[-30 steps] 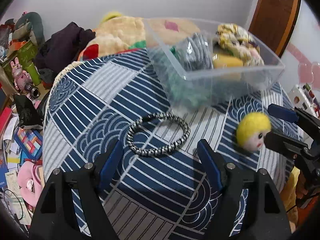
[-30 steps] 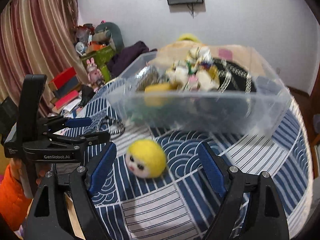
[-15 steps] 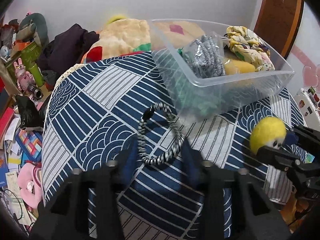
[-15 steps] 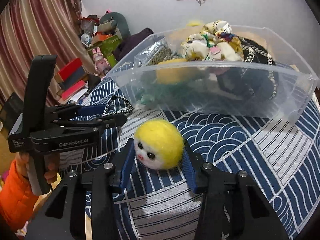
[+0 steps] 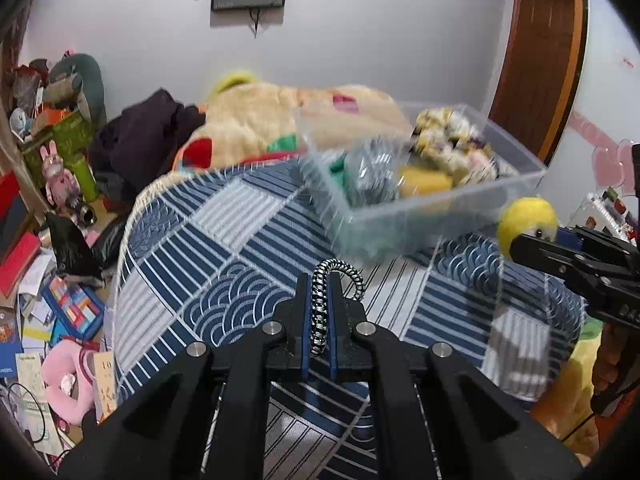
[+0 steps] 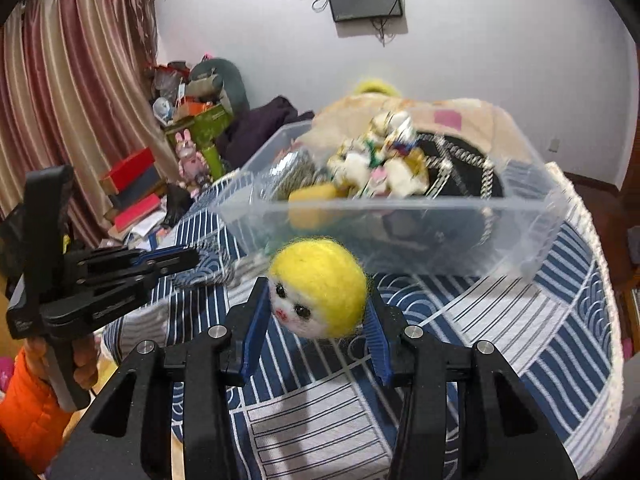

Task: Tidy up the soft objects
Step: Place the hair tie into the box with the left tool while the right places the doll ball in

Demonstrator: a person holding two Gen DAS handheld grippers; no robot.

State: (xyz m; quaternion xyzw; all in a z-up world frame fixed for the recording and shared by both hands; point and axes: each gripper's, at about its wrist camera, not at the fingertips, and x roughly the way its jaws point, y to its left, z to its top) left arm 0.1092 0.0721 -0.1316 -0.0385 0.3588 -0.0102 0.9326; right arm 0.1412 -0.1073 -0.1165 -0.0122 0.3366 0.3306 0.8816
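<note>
My left gripper (image 5: 320,280) is shut on a black-and-white braided hair tie (image 5: 322,300), lifted above the blue patterned cloth (image 5: 208,248). My right gripper (image 6: 316,292) is shut on a yellow felt doll head (image 6: 320,288), also lifted; the head shows in the left wrist view (image 5: 526,222) too. The clear plastic bin (image 6: 532,224) stands behind both and holds several soft items, among them a yellow sponge (image 6: 312,200) and a floral scrunchie (image 5: 448,136). The left gripper also shows at the left of the right wrist view (image 6: 188,258).
A big plush pillow (image 5: 256,120) and dark clothes (image 5: 148,136) lie behind the table. Boxes, toys and papers litter the floor at the left (image 5: 60,312). A wooden door (image 5: 540,60) stands at the right. The table edge drops off at the left and front.
Both grippers have closed fully on their objects and lifted them off the cloth. The views now tilt upward, toward the bin.
</note>
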